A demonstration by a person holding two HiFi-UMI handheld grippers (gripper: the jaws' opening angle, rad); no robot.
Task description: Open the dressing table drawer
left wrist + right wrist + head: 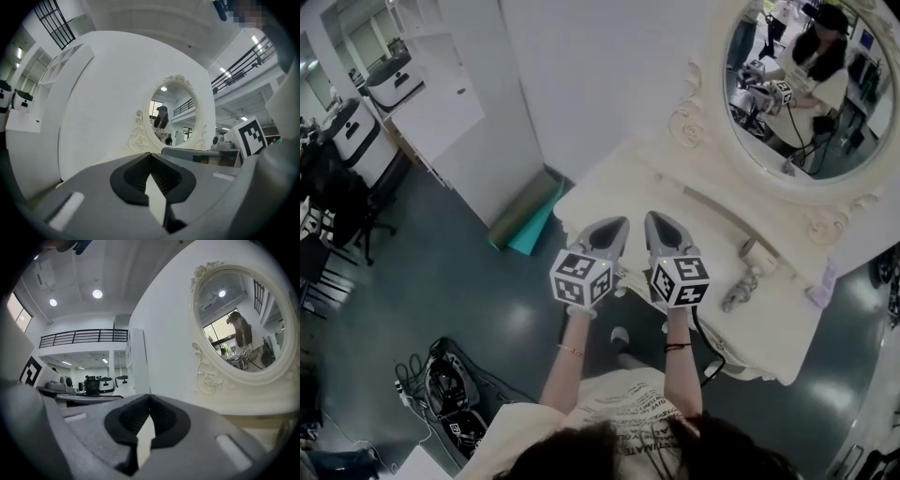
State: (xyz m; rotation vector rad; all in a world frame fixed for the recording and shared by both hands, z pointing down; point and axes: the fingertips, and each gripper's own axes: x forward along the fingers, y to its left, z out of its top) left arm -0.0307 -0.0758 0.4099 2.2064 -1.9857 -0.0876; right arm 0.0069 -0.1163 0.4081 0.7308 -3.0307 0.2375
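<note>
Here — the dressing table [614, 183] lies beneath left tool [617, 223] and right tool [656, 217].

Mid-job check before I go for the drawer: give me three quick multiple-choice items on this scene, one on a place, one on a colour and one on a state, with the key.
1. Where are the left gripper and right gripper?
A. Side by side over the front edge of the dressing table
B. Raised above the top of the mirror
C. Far apart, one at each end of the table

2. What colour is the dressing table?
A. Black
B. Cream white
C. Red

3. How do the jaws of the two grippers stand?
A. Both wide apart
B. One clamped on a handle
C. Both shut with nothing between them

Key:
1 A, the head view shows them close together, reaching over the table's front edge.
2 B, the tabletop and the carved frame of the mirror are both cream white.
3 C, each gripper view shows its tips meeting with nothing between them.
</note>
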